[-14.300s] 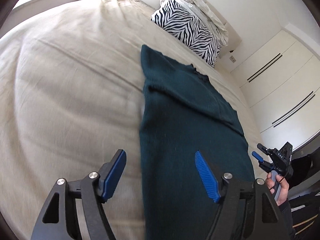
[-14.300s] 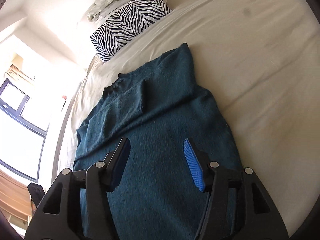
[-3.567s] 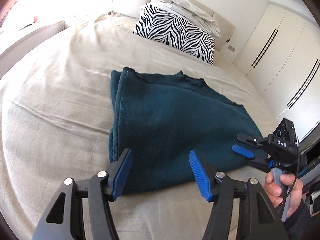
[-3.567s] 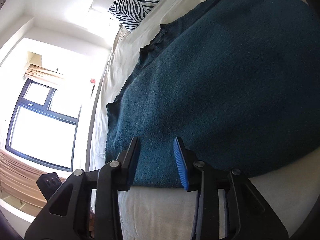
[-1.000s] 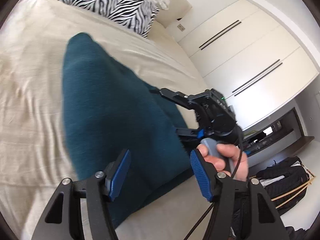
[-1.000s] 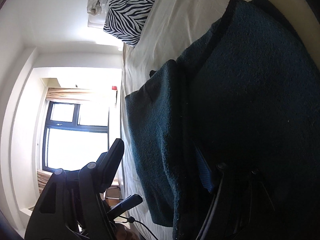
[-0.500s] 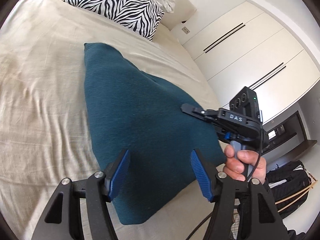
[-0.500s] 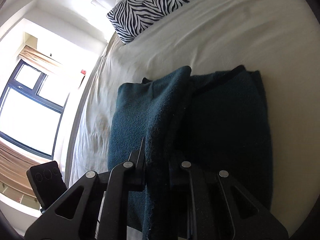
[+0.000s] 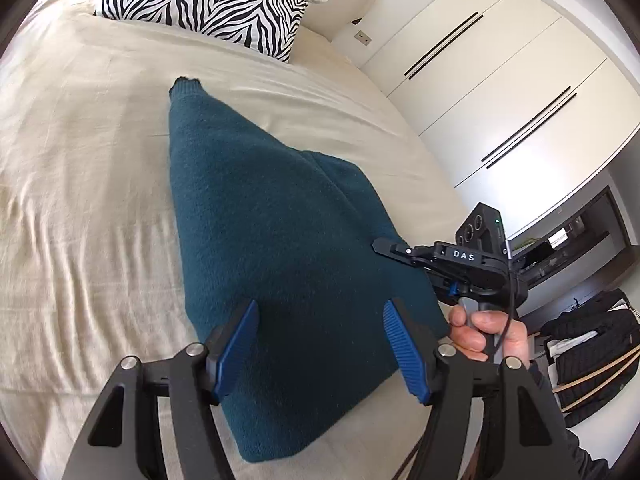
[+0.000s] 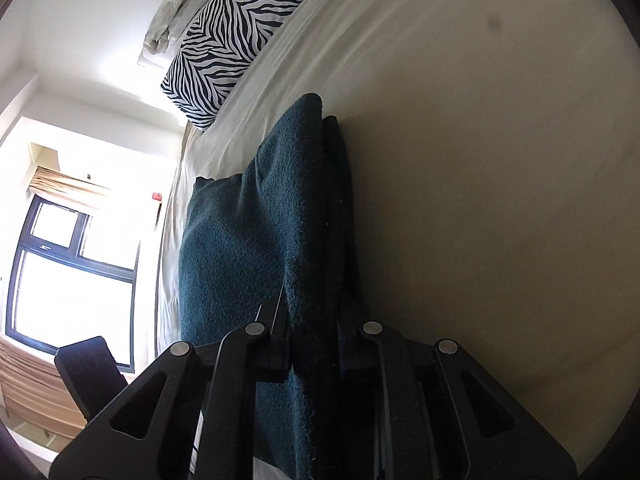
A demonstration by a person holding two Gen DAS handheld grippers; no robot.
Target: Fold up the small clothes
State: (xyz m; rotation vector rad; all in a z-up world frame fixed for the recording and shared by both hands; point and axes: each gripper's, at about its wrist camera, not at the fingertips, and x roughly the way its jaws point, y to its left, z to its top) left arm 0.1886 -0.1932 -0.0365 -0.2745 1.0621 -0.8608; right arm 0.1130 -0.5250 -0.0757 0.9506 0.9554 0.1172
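My left tongs (image 9: 320,340) hang released over the dark teal knitted jumper (image 9: 280,216) on the beige bed (image 9: 80,200). My right tongs (image 10: 314,340), wide a second ago, now clench its right edge, lifting it for another fold.

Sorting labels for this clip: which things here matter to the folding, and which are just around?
In the job: teal sweater, right gripper shut on it, left gripper open.
Just around: zebra pillow, wardrobe, window, black bag.
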